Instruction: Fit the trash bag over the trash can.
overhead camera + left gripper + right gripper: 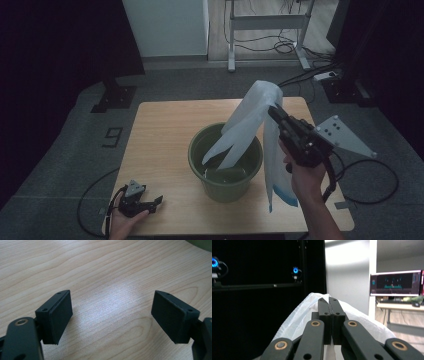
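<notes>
Left gripper [111,316] rests low, jaws apart; right gripper [329,305] raised, jaws apparently clamped.

- A light wooden table [160,135] with visible grain stands on grey floor [60,175].
- A dark green bucket [226,170] sits on it, right of centre.
- The left gripper [156,202] rests on the near left corner, jaws spread apart over bare wood.
</notes>
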Available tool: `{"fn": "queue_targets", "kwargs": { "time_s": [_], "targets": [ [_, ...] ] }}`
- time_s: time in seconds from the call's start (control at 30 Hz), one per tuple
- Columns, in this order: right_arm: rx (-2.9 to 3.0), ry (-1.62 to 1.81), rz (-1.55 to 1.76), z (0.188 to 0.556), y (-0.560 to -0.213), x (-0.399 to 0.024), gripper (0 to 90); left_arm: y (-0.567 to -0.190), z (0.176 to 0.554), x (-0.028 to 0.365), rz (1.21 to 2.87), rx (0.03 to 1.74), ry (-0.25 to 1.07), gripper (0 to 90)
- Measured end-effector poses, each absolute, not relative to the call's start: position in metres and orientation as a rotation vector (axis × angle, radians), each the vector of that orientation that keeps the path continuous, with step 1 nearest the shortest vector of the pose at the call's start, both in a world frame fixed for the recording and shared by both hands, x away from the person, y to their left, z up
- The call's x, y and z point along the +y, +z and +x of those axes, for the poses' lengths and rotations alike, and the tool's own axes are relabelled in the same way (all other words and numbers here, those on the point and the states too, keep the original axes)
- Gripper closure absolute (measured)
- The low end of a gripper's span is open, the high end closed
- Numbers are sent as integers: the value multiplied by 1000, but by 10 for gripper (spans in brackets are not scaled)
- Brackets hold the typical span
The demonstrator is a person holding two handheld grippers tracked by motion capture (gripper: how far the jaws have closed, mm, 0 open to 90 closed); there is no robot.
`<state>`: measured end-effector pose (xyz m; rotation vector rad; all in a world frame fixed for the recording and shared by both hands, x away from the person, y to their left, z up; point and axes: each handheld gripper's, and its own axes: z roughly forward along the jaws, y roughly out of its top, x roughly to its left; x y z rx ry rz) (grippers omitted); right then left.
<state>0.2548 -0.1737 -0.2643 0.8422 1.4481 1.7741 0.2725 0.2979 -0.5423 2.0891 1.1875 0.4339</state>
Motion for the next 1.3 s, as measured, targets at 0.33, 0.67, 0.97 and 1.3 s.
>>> {"fn": "queue_targets", "kwargs": {
  "time_s": [0.33,0.67,0.97,1.3],
  "targets": [
    [1553,1714,917,265,-321,-165,887,-543,272,297,2096,1190,433,168],
    [1662,1669,941,265,-363,-149,887,-543,272,298,2096,1190,437,168],
    [1762,1635,968,264,-398,-136,886,-544,272,297,2097,1193,438,168],
    [1801,1638,975,259,-416,-134,746,-544,272,297,2105,1194,438,168]
  ]
}}
